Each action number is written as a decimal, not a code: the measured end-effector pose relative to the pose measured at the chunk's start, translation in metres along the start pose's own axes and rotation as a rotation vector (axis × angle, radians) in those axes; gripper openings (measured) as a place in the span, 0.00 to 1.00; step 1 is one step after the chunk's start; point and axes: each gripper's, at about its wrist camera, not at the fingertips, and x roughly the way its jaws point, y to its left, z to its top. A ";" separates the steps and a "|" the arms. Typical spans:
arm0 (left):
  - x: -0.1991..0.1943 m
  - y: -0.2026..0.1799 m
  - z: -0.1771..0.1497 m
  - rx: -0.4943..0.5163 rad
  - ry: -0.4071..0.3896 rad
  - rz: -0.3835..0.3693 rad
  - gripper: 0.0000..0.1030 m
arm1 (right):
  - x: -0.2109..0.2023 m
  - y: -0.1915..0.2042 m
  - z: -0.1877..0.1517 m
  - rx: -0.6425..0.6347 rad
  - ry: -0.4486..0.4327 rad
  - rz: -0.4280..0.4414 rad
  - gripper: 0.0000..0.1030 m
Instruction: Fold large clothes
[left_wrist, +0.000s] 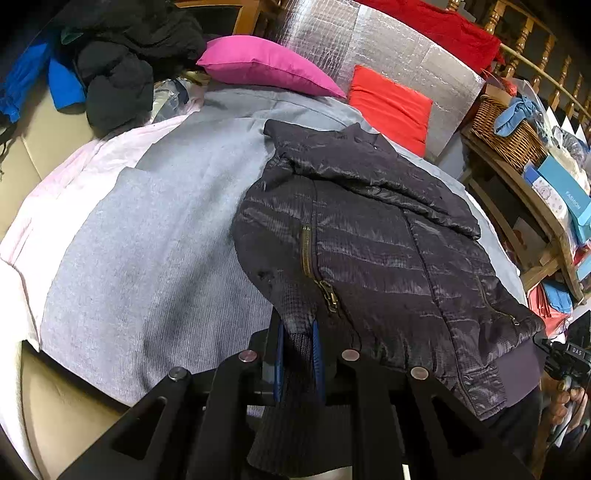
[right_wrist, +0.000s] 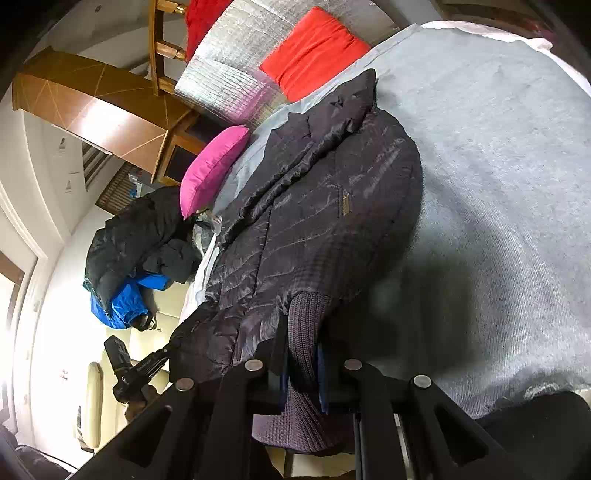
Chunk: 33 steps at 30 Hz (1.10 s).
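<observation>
A dark quilted puffer jacket (left_wrist: 384, 236) lies on a grey blanket (left_wrist: 155, 236), collar toward the pillows, with one sleeve folded across its chest. My left gripper (left_wrist: 298, 363) is shut on the jacket's ribbed knit hem at its near left corner. My right gripper (right_wrist: 303, 373) is shut on the ribbed hem (right_wrist: 306, 332) at the other corner, and the jacket (right_wrist: 314, 206) stretches away from it. The right gripper (left_wrist: 561, 360) shows at the right edge of the left wrist view, and the left gripper (right_wrist: 125, 365) at the lower left of the right wrist view.
A magenta pillow (left_wrist: 266, 64) and a red pillow (left_wrist: 389, 107) lean against a silver foil panel (left_wrist: 369, 40). A heap of black and blue clothes (left_wrist: 110, 70) sits at the far left. A wooden shelf with a wicker basket (left_wrist: 506, 133) and boxes stands right.
</observation>
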 end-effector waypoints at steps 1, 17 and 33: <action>0.000 -0.001 0.002 0.003 -0.002 0.000 0.14 | 0.000 0.001 0.002 -0.001 0.000 0.003 0.13; -0.001 -0.009 0.024 0.000 -0.044 -0.007 0.14 | 0.001 0.016 0.026 -0.038 -0.024 0.065 0.12; 0.003 -0.015 0.037 -0.002 -0.080 -0.022 0.14 | 0.002 0.024 0.040 -0.046 -0.049 0.079 0.12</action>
